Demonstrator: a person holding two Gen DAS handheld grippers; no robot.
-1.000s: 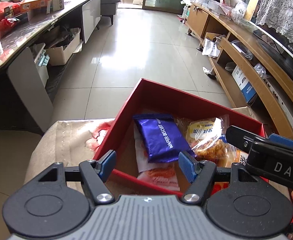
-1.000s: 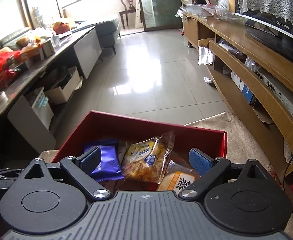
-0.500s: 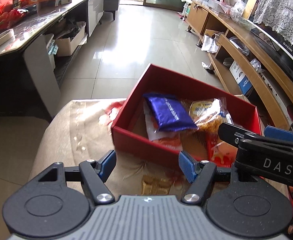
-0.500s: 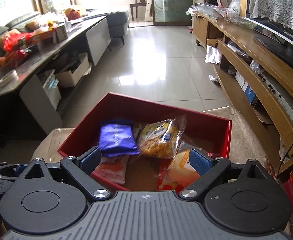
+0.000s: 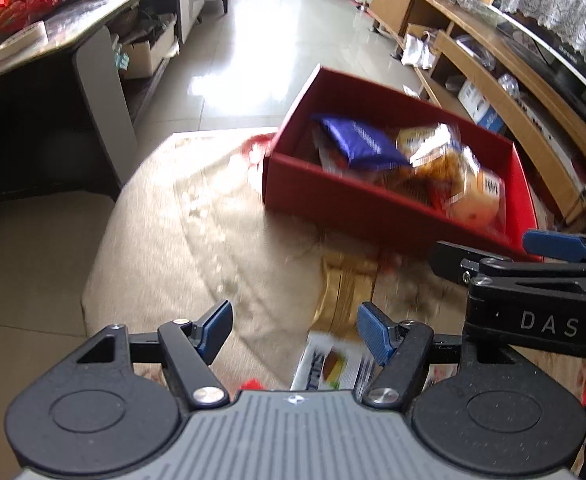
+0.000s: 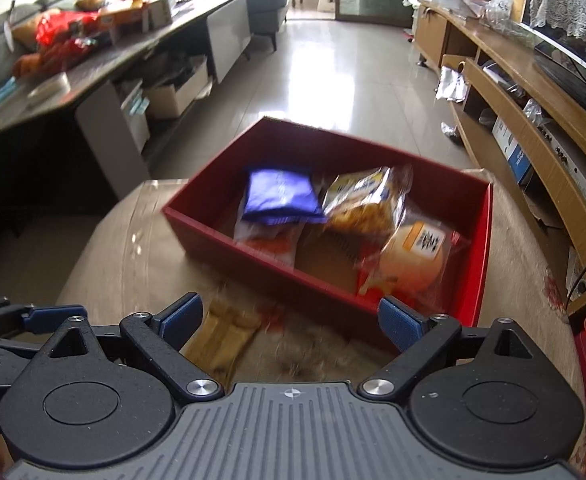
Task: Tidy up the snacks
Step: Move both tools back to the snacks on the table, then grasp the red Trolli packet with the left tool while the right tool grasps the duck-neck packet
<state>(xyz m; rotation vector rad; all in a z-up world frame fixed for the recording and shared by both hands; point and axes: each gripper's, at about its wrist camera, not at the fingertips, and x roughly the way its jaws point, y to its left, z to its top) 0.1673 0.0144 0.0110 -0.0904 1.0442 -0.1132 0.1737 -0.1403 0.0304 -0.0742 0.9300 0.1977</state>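
Inside the red cardboard box [image 6: 469, 280] a blue foil packet [image 6: 279, 196] and clear snack bags [image 6: 367, 200] are held; both the left gripper [image 5: 293, 330] and the right gripper [image 6: 291, 320] are kept open, empty, before its near wall.

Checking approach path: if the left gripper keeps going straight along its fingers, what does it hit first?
Probably the gold packet on the cloth, ahead of the open left gripper; the red box lies beyond. Depth is blurred.
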